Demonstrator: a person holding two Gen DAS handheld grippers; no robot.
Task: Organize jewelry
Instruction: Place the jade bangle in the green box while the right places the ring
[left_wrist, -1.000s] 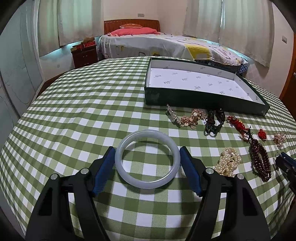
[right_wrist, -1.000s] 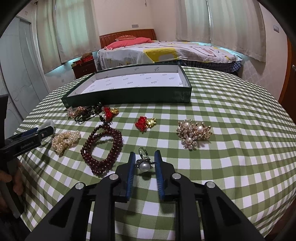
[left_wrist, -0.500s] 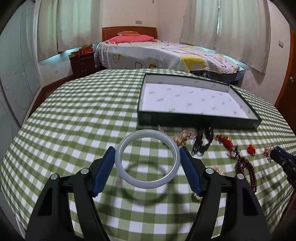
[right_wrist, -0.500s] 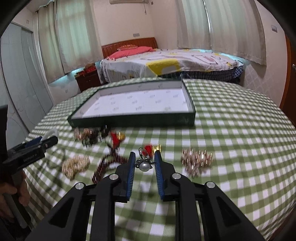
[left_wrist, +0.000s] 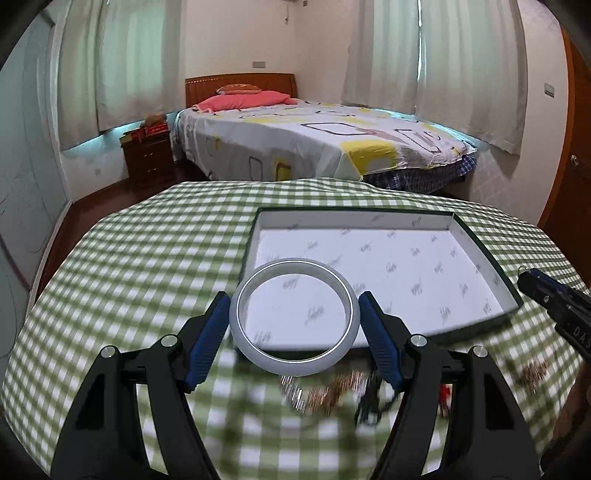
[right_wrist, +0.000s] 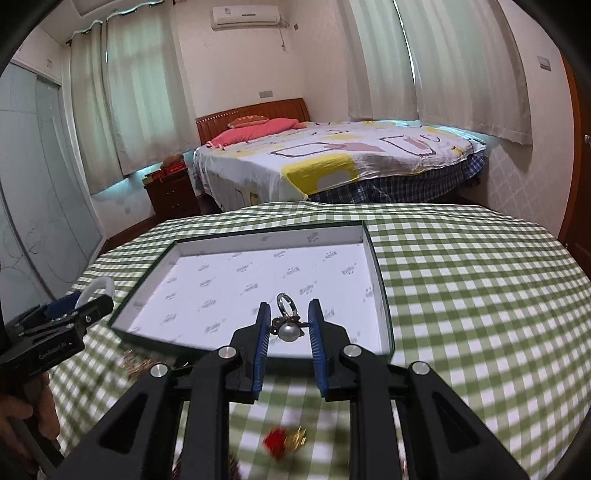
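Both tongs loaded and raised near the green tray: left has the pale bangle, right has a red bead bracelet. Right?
Not quite: the right tongs hold a silver pearl ring, per the right wrist view. The left tongs do hold the pale round bangle near the green white-lined tray.

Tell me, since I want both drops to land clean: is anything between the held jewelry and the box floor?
Nothing visible. The pale jade bangle and the silver pearl ring both hang over the green box's bare white printed lining.
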